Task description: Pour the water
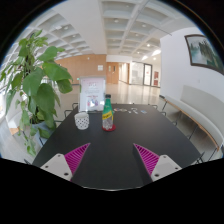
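Observation:
A green bottle (pixel 107 113) with a red cap stands upright on the dark table (pixel 130 150), well beyond my fingers. A white patterned cup (pixel 82 121) sits just left of the bottle, a small gap between them. My gripper (pixel 112 158) hovers over the near part of the table, open, its two magenta pads spread wide with nothing between them. The left fingertip (pixel 78 153) and right fingertip (pixel 146 155) both point toward the bottle and cup.
A large leafy plant (pixel 35 85) rises at the table's left side. A small red object (pixel 112 128) lies at the bottle's base. A chair back (pixel 93 91) stands behind the table, and a white bench (pixel 185 115) runs along the right wall.

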Demonstrator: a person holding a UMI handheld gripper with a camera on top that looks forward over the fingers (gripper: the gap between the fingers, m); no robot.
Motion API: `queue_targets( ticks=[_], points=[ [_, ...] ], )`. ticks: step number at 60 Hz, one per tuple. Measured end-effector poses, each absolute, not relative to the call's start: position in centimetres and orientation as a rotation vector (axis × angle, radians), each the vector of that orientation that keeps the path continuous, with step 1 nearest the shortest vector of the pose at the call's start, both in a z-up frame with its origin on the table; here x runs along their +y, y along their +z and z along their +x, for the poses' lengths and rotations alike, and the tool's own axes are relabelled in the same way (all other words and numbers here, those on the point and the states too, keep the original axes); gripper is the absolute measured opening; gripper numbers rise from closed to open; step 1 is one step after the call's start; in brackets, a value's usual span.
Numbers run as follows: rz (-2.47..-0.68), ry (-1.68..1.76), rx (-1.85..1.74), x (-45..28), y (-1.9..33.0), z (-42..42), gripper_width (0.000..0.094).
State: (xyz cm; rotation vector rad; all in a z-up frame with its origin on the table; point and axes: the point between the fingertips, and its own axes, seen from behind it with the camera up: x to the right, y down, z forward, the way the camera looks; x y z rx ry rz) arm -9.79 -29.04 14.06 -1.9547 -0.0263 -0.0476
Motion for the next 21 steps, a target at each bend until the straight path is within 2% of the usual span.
queue_targets(
  ticks=[21],
  points=[
    [-1.909, -0.067, -0.043, -31.5, 15.5, -9.1, 0.0858]
  ],
)
